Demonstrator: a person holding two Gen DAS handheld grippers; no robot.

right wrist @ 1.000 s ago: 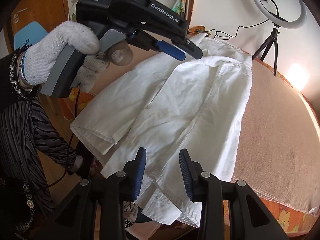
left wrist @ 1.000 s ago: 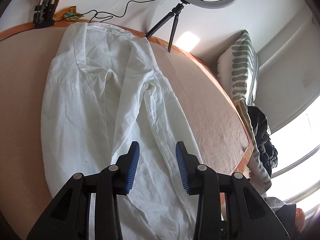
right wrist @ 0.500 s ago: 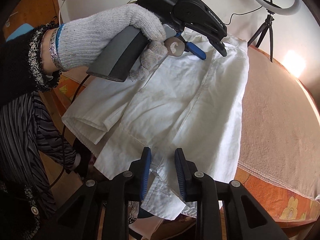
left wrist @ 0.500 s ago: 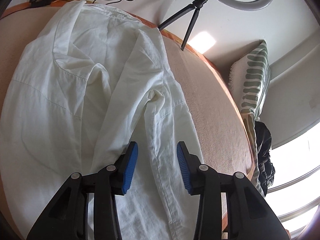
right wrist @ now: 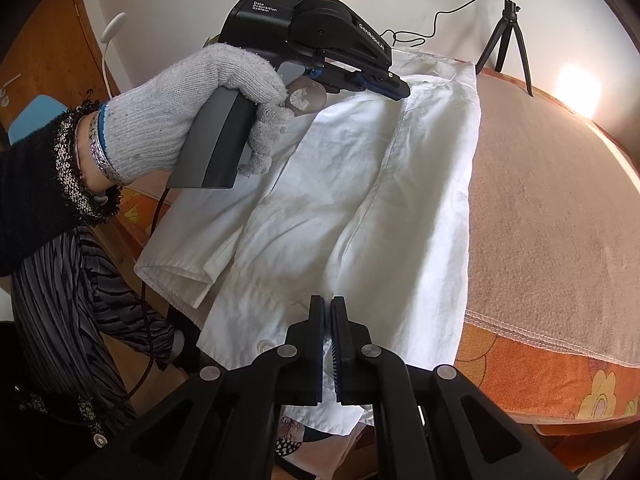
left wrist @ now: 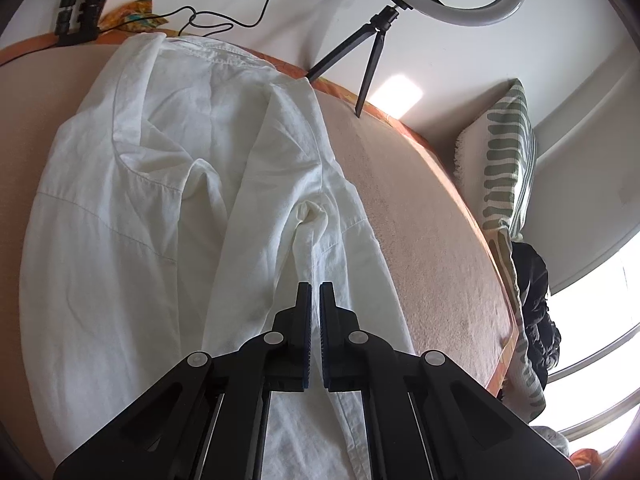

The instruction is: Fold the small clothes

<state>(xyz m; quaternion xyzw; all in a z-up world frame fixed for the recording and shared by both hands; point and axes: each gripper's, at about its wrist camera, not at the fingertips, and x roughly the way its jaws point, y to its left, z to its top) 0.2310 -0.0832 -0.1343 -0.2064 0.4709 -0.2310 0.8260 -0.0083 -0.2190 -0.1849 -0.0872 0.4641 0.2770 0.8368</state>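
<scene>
A white shirt [left wrist: 140, 220] lies spread on a beige cover [left wrist: 420, 240], collar at the far end. My left gripper [left wrist: 315, 288] is shut, with a ridge of the shirt's sleeve cloth pinched between its blue pads. In the right wrist view the same shirt [right wrist: 380, 200] hangs partly over the near edge of the bed. My right gripper [right wrist: 329, 300] is shut on the shirt's lower hem, and the cloth puckers at its tips. A gloved hand [right wrist: 180, 116] holds the left gripper [right wrist: 400, 90] low over the shirt near the collar.
A ring light on a tripod [left wrist: 444, 4] stands at the far edge by the wall. A striped pillow [left wrist: 504, 160] and dark clothing [left wrist: 532, 300] lie to the right. An orange floral sheet [right wrist: 540, 380] edges the bed, and a person's striped clothing [right wrist: 60, 320] is at the left.
Both grippers' jaws have gone from open to shut on the shirt's cloth. The left gripper came forward and lower over the shirt; the right one stayed at the hem.
</scene>
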